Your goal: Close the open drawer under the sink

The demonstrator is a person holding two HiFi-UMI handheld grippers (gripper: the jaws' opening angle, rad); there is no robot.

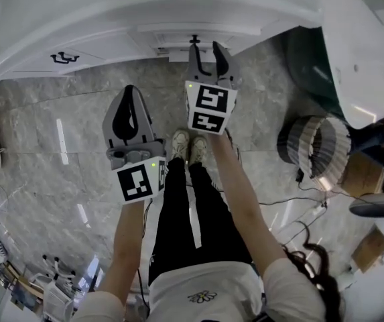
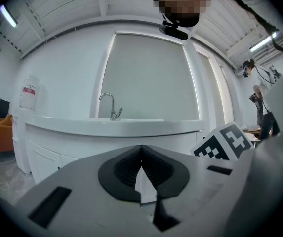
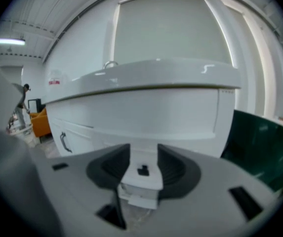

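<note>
The white sink cabinet curves across the top of the head view. Its drawer carries a small black handle. My right gripper points at that drawer front, open, with nothing held. In the right gripper view the drawer and its handle show in the gap of the right gripper, and neither jaw touches them. My left gripper hangs lower left over the floor, shut and empty. In its own view the left gripper faces the cabinet and faucet.
A black door handle sits on the cabinet further left. A dark green bin stands right of the cabinet, with a ribbed round thing, boxes and cables below it. My shoes stand on the marble floor.
</note>
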